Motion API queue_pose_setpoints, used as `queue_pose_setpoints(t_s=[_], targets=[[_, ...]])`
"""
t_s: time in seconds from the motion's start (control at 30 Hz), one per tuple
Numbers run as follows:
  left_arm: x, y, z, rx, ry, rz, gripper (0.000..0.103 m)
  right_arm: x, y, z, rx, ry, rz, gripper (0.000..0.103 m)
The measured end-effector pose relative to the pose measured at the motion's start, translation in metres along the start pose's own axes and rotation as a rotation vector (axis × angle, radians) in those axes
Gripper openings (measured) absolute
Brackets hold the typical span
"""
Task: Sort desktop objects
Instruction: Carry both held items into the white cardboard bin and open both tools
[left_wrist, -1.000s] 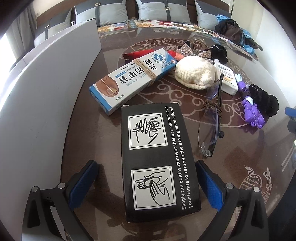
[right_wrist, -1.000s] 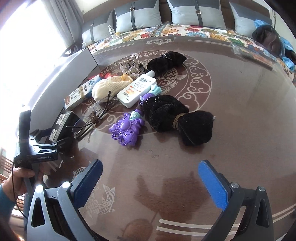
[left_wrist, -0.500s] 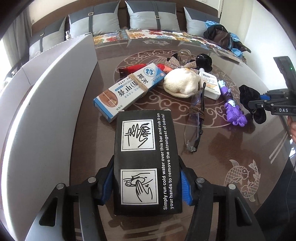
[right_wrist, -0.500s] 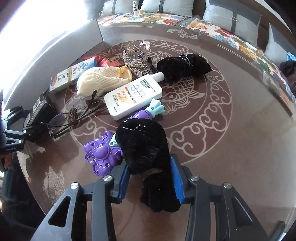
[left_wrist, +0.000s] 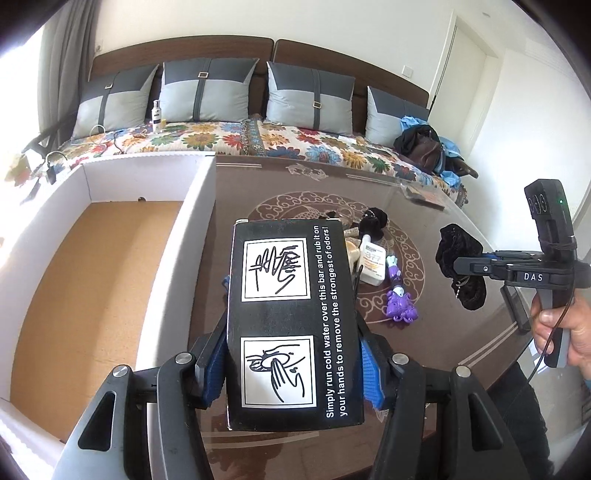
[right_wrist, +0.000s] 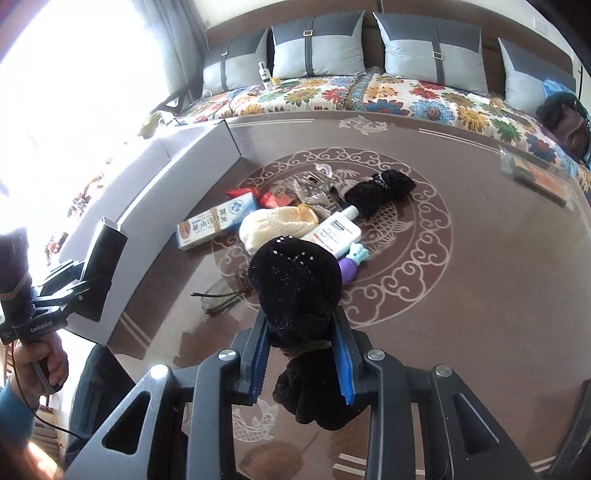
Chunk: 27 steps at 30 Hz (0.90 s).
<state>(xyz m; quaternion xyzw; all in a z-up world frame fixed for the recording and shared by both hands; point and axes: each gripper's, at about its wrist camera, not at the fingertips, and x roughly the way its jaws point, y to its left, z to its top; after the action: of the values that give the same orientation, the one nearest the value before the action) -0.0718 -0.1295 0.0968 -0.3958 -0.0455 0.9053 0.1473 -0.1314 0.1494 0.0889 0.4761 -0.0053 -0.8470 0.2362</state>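
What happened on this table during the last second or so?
Both grippers closed and lifted. The left gripper clamped the black box and raised it beside the white storage box. The right gripper clamped the black velvet scrunchie and lifted it off the table. The sunscreen bottle, purple toy and ointment carton stayed put.

Black box (left_wrist: 291, 325) btwn the left gripper's fingers (left_wrist: 371, 376) hides most of the table items ahead; only part of the white bottle (left_wrist: 372, 260) shows past its right edge. Black cloth bundle (right_wrist: 295, 291) covers the purple toy (right_wrist: 349, 267) and part of the glasses (right_wrist: 221, 295) beyond the right gripper's fingers (right_wrist: 343, 358). Bottle label too blurred to read.
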Motion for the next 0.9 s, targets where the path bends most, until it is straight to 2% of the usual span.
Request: queue_pose_setpoints(t_s=[0.13, 0.37, 0.47, 0.53, 0.63, 0.7, 0.73, 0.77, 0.8, 0.87, 0.9], targets=[[-0.027, 0.052, 0.01, -0.05, -0.024, 0.084, 0.058, 0.011, 0.067, 0.033, -0.065, -0.026, 0.093, 0.032], [-0.045, 0.155, -0.001, -0.186, 0.014, 0.243, 0.058, 0.063, 0.221, 0.077, -0.161, -0.032, 0.344, 0.032], [-0.041, 0.185, -0.013, -0.229, 0.053, 0.291, 0.058, 0.098, 0.277, 0.082, -0.202, 0.0, 0.39, 0.032], [-0.034, 0.199, -0.023, -0.247, 0.088, 0.312, 0.058, 0.126, 0.302, 0.08, -0.219, 0.038, 0.377, 0.032], [-0.021, 0.211, -0.038, -0.259, 0.149, 0.337, 0.059, 0.166, 0.321, 0.07, -0.219, 0.099, 0.338, 0.032], [-0.012, 0.215, -0.046, -0.275, 0.19, 0.36, 0.059, 0.187, 0.325, 0.063, -0.201, 0.15, 0.324, 0.038], [-0.01, 0.216, -0.048, -0.284, 0.196, 0.369, 0.061, 0.193, 0.319, 0.061, -0.187, 0.172, 0.315, 0.043], [-0.01, 0.215, -0.05, -0.294, 0.196, 0.369, 0.064, 0.195, 0.314, 0.058, -0.169, 0.171, 0.306, 0.055], [-0.011, 0.215, -0.051, -0.304, 0.187, 0.367, 0.072, 0.193, 0.309, 0.057, -0.15, 0.15, 0.297, 0.067], [-0.02, 0.209, -0.05, -0.321, 0.145, 0.359, 0.075, 0.179, 0.296, 0.057, -0.122, 0.092, 0.299, 0.077], [-0.026, 0.203, -0.047, -0.324, 0.119, 0.352, 0.075, 0.169, 0.288, 0.057, -0.122, 0.064, 0.296, 0.078]])
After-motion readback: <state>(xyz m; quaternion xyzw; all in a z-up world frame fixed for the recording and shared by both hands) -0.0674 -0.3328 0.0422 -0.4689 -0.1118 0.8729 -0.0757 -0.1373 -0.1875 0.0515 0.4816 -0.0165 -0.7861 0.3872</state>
